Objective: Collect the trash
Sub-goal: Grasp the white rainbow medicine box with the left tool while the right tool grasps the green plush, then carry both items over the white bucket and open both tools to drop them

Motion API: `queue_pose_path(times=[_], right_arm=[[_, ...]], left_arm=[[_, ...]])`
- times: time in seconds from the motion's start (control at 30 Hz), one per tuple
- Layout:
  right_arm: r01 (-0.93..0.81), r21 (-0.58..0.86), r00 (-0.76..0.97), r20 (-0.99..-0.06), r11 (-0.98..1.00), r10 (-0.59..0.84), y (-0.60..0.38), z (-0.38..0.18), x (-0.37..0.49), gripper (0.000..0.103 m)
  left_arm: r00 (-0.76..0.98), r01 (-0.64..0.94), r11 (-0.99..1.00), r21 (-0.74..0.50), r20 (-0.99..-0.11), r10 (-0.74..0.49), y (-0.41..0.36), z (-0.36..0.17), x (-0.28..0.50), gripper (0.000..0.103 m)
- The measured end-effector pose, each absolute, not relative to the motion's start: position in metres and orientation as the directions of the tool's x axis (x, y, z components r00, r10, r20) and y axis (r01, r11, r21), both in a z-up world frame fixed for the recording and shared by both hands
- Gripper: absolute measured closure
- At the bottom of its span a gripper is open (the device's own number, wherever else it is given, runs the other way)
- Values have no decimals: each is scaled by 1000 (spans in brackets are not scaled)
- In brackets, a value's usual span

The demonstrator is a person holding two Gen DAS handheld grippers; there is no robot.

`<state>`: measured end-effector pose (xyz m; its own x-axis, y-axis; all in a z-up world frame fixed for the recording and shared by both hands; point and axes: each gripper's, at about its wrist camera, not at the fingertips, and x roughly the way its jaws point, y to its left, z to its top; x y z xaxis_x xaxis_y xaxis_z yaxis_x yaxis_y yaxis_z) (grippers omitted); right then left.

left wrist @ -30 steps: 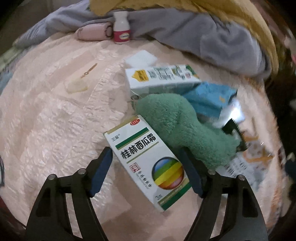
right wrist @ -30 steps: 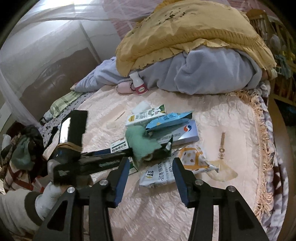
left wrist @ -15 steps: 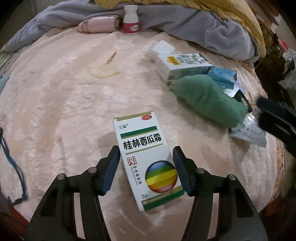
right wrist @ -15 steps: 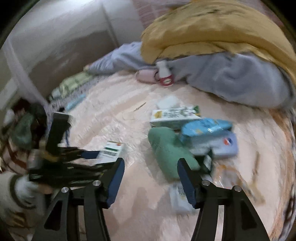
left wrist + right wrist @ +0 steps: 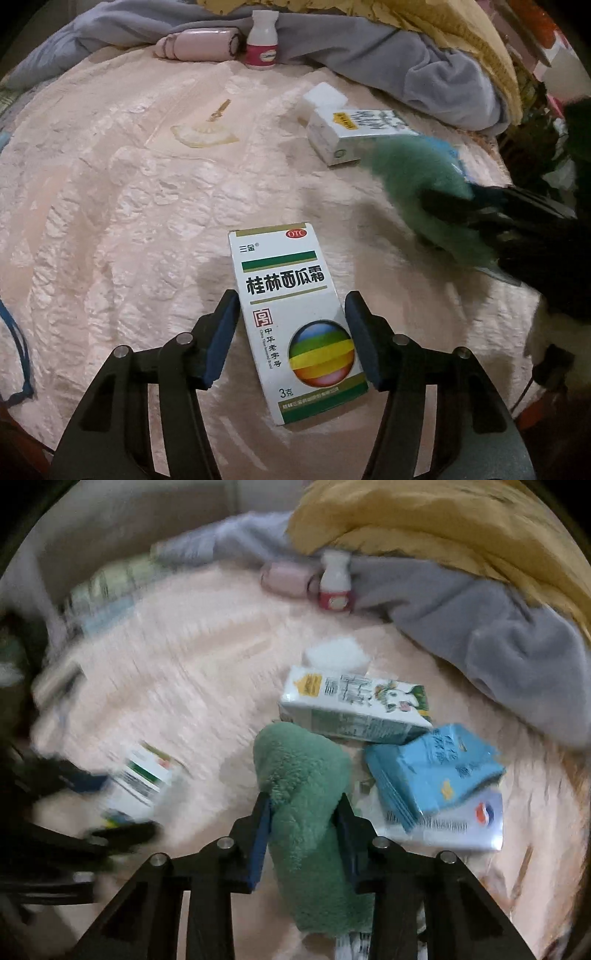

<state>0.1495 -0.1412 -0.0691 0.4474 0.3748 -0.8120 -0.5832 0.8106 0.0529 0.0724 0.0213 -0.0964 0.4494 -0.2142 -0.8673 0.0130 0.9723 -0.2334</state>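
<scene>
Box (image 5: 295, 317) labelled "桂林西瓜霜", "OTC", "3克"

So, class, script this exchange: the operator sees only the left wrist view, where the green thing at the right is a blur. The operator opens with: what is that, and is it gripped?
Observer: It is a green plush roll. The right gripper has just been closing, and its pads press the roll's sides.
Operator: What lies past it?
Observer: A blue packet lies to the right of it, resting on a white pouch with a red-and-blue logo.
Operator: Anything under the roll?
Observer: A printed wrapper pokes out beneath its near end.
</scene>
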Motion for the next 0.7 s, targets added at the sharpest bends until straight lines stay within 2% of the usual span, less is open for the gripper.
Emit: queue_pose_path(times=[0.1,0.27,0.7], right_arm=[[-558,207,448,-740,804,502,-171,-38,136,71],[-492,378,487,-628,784,607,-227,-4,110,71],[-306,345,641,-614,887,460,-331,11,38,71]], left_arm=[[478,36,969,-245,-847,-231,16,-82,69,46],[515,102,961,-258,-812,-273,-8,-54,61,46],[512,336,909,-246,-762,-396,-139,-12,53,46]])
